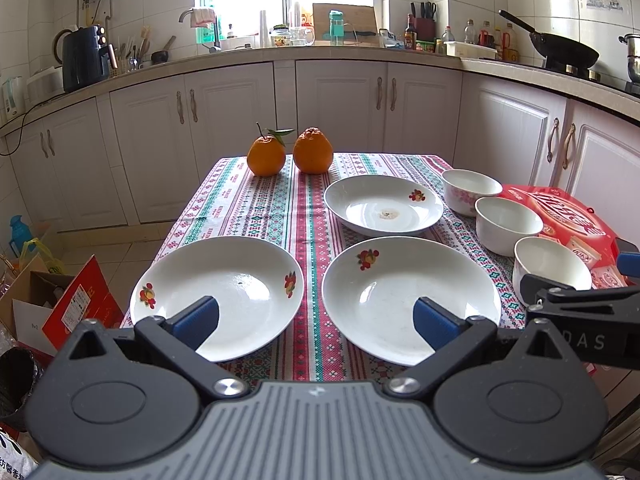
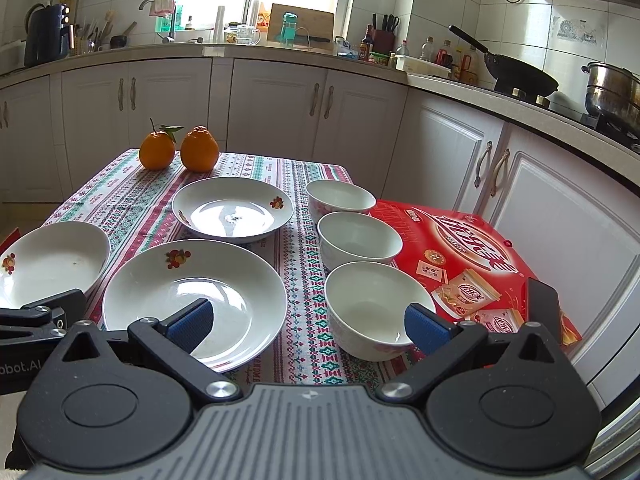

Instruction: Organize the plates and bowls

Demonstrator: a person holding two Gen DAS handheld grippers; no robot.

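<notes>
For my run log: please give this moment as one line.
left gripper: open, empty | right gripper: open, empty | plates: three, unstacked | bowls: three, in row

Each claw — left claw [image 1: 316, 318], right claw [image 2: 309, 322] — shows black linkage arms, silver pivot screws, blue ribbed pads [image 1: 198, 318] and a grey ridged housing.

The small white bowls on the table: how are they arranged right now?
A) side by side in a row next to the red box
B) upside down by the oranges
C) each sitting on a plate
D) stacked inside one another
A: three separate bowls stand upright in a row along the edge of the red box, none nested or on a plate.
</notes>
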